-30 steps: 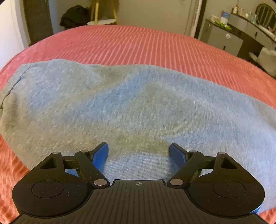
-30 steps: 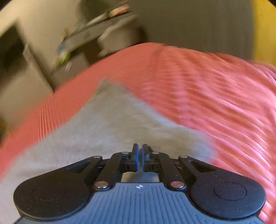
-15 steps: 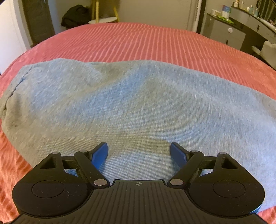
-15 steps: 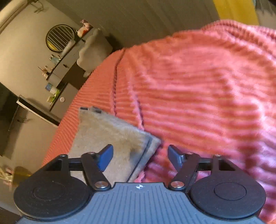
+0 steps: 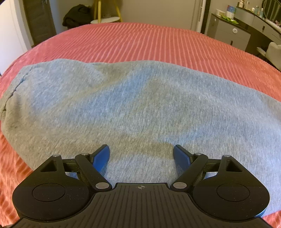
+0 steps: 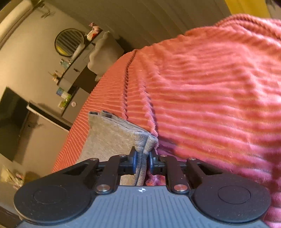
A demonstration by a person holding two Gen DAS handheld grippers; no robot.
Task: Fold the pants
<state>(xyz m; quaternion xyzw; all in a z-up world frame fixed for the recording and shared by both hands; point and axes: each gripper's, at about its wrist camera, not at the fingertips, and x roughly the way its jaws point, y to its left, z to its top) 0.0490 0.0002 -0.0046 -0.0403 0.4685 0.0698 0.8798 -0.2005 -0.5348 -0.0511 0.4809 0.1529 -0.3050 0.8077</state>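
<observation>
The grey pants lie spread across the red ribbed bedspread, filling most of the left wrist view. My left gripper is open and empty, its blue fingertips just above the near part of the fabric. In the right wrist view the pants show as a folded grey leg end on the bedspread. My right gripper is shut on the corner of that leg end, with layered fabric pinched between the pads.
A grey dresser with bottles stands at the right beyond the bed. A yellow-legged stool with a dark garment is at the far side. The right wrist view shows a round mirror and a dark TV.
My right gripper was open beside the leg end half a second ago and has closed on its corner. My left gripper has stayed open over the pants, hardly moving.
</observation>
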